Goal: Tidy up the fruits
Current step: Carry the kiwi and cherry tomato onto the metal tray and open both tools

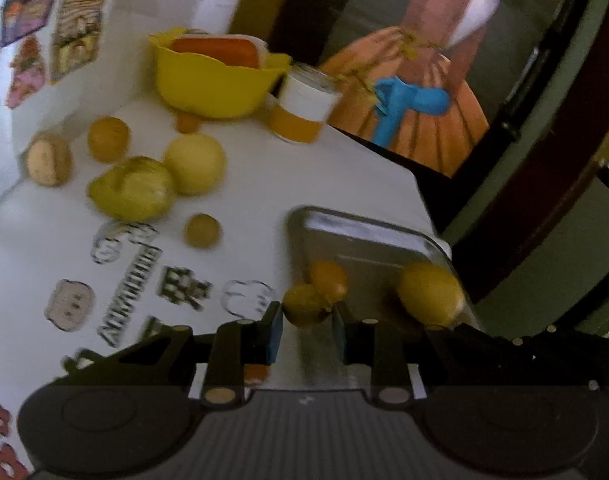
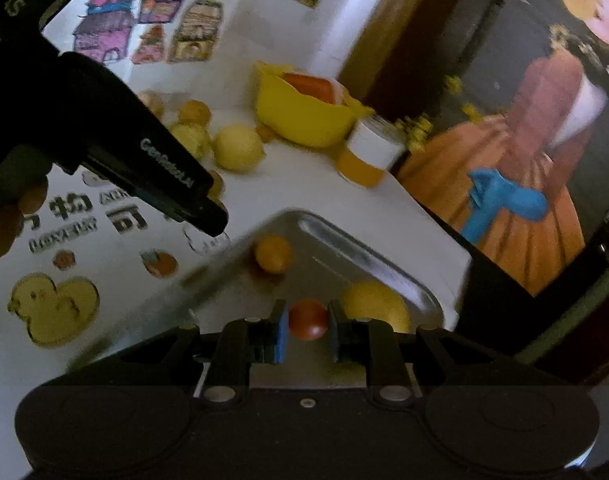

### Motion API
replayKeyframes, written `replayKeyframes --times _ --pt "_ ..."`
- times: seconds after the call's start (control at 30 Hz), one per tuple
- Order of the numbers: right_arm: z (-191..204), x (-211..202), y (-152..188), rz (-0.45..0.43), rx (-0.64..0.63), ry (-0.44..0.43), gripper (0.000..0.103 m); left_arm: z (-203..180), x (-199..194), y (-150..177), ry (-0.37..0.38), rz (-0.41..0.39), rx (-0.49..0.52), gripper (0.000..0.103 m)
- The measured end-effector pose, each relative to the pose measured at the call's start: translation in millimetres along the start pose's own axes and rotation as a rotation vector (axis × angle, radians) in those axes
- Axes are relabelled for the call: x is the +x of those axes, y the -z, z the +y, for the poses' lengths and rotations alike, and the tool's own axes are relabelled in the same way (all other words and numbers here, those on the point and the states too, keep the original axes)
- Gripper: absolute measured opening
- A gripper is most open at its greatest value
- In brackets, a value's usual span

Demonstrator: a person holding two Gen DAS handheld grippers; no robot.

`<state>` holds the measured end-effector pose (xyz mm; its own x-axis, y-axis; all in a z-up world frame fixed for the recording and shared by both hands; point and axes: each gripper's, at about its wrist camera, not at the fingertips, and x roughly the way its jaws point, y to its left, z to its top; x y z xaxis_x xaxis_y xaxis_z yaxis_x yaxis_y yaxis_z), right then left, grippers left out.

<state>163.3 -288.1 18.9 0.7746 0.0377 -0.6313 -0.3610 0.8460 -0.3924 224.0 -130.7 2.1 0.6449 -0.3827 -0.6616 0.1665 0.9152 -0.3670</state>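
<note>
My left gripper [image 1: 307, 320] is shut on a small yellow-orange fruit [image 1: 304, 305], held just above the near left rim of the metal tray [image 1: 368, 228]. In the tray lie a small orange fruit [image 1: 329, 280] and a lemon [image 1: 430, 294]. My right gripper [image 2: 306, 320] hangs over the same tray [image 2: 324, 228], shut on a small red tomato-like fruit [image 2: 308, 319]. The right wrist view also shows the orange fruit [image 2: 272, 255] and the lemon [image 2: 374, 304] in the tray. Both views are motion-blurred.
Loose on the white printed table lie a yellow-green pear-like fruit [image 1: 132, 192], a pale round fruit [image 1: 194, 162], an orange [image 1: 108, 138], a brown fruit [image 1: 48, 160] and a small orange one [image 1: 202, 230]. A yellow bowl [image 1: 208, 84] and a can [image 1: 304, 108] stand behind. The table edge [image 1: 424, 200] is right of the tray.
</note>
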Motion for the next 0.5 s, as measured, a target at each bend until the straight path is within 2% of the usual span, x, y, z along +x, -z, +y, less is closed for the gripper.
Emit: replayKeyframes --times 0.23,0.5 --pt "-17.9 1.5 24.5 0.028 0.061 0.016 0.022 -25.4 11.4 11.3 0.005 0.033 0.044 0.029" --pt "-26.2 17.9 29.5 0.029 0.078 0.002 0.022 -32.0 20.9 13.6 -0.022 0.039 0.074 0.029"
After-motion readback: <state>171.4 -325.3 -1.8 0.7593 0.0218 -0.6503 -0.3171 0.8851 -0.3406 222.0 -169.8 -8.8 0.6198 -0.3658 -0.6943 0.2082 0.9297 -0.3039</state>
